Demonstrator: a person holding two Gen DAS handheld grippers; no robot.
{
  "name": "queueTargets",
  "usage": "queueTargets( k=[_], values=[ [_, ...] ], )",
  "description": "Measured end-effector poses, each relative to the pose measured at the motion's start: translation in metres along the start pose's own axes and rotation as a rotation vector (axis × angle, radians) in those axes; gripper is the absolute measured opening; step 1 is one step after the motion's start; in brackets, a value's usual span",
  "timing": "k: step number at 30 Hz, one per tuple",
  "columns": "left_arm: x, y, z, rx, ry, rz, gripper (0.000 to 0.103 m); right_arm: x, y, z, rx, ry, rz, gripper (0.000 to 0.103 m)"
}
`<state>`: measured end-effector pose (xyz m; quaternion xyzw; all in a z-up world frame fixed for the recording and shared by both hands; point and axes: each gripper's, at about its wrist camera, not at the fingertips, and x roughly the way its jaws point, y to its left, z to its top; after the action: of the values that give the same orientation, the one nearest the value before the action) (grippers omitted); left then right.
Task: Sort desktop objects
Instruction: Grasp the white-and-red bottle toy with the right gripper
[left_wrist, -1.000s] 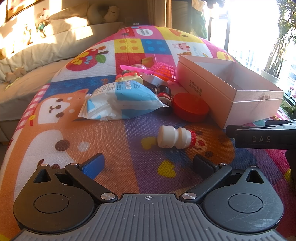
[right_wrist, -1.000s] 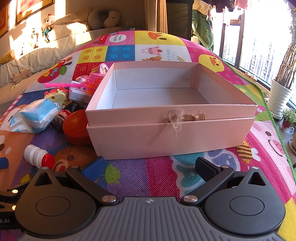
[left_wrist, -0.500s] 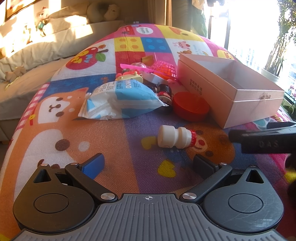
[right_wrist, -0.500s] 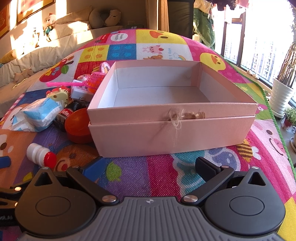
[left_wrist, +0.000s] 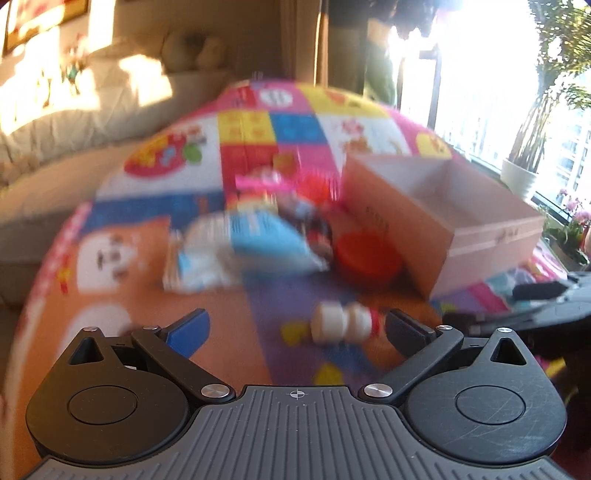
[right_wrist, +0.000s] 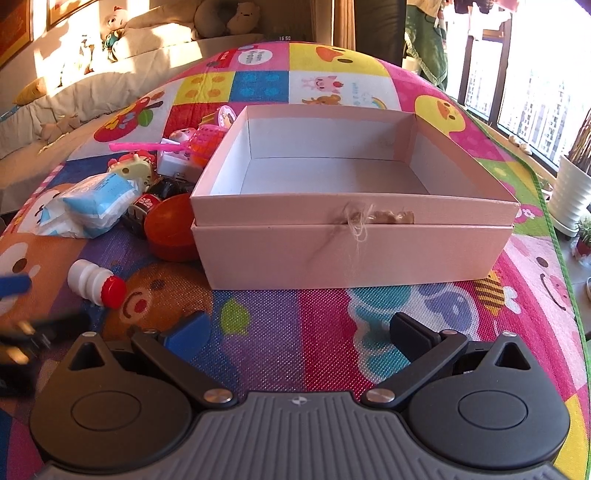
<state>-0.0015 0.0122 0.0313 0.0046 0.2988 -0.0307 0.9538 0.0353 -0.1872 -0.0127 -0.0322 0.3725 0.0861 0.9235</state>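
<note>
A small white bottle with a red cap (left_wrist: 345, 322) (right_wrist: 96, 286) lies on its side on the colourful play mat. My left gripper (left_wrist: 295, 326) is open and empty, with the bottle just ahead near its right finger. An open, empty pink box (right_wrist: 351, 206) (left_wrist: 439, 206) stands ahead of my right gripper (right_wrist: 297, 332), which is open and empty. Left of the box lie a red round lid (right_wrist: 168, 229) (left_wrist: 367, 258), a blue and white tissue pack (right_wrist: 92, 203) (left_wrist: 243, 251) and a pile of small toys (right_wrist: 184, 151). The left wrist view is blurred.
A sofa with plush toys (right_wrist: 147, 44) stands behind the mat. A white plant pot (right_wrist: 572, 195) stands at the right by the window. The left gripper's body (right_wrist: 22, 339) shows at the left edge of the right wrist view.
My left gripper has moved forward and lower toward the white bottle, which now sits close to its right finger. My right gripper has risen a little. Both stay open.
</note>
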Motion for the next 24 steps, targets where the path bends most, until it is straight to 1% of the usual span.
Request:
queueTargets(
  k=[3,7,8,10,11,13,14,15,17,18,19,20,21,22,24],
  values=[
    [-0.002,0.003,0.014,0.012,-0.043,0.043,0.103,0.000,0.000,0.000,0.001,0.002,0.000,0.103],
    [-0.007,0.025,0.031,-0.037,-0.100,0.123,0.103,-0.001,0.000,0.000,-0.014,0.011,0.015,0.103],
    [-0.010,0.035,0.034,-0.061,-0.111,0.142,0.103,-0.002,0.002,0.000,-0.026,0.016,0.034,0.103],
    [-0.013,0.052,0.037,-0.094,-0.120,0.159,0.103,-0.006,0.012,0.001,-0.078,0.023,0.121,0.103],
    [-0.015,0.060,0.038,-0.107,-0.124,0.170,0.103,-0.010,0.020,0.001,-0.100,0.006,0.166,0.103],
    [-0.020,0.074,0.037,-0.126,-0.131,0.189,0.103,-0.019,0.040,0.001,-0.165,-0.044,0.220,0.102],
    [-0.022,0.081,0.036,-0.136,-0.136,0.197,0.103,-0.024,0.053,0.002,-0.205,-0.073,0.242,0.094],
    [-0.023,0.087,0.035,-0.145,-0.138,0.200,0.103,-0.025,0.064,0.004,-0.230,-0.089,0.263,0.089],
    [-0.025,0.095,0.031,-0.159,-0.133,0.192,0.103,-0.022,0.085,0.009,-0.233,-0.082,0.295,0.072],
    [-0.025,0.097,0.029,-0.161,-0.128,0.183,0.103,-0.017,0.092,0.011,-0.228,-0.067,0.299,0.069],
    [-0.024,0.098,0.027,-0.156,-0.121,0.168,0.103,-0.013,0.097,0.012,-0.226,-0.051,0.299,0.056],
    [-0.023,0.096,0.025,-0.137,-0.110,0.145,0.103,-0.007,0.100,0.014,-0.228,-0.024,0.300,0.039],
    [-0.021,0.093,0.024,-0.109,-0.097,0.118,0.103,-0.005,0.100,0.013,-0.225,-0.004,0.306,0.032],
    [-0.019,0.089,0.023,-0.085,-0.087,0.097,0.103,-0.006,0.096,0.012,-0.218,0.007,0.317,0.029],
    [-0.013,0.080,0.020,-0.056,-0.071,0.064,0.103,-0.012,0.083,0.011,-0.210,0.006,0.339,0.029]
  ],
)
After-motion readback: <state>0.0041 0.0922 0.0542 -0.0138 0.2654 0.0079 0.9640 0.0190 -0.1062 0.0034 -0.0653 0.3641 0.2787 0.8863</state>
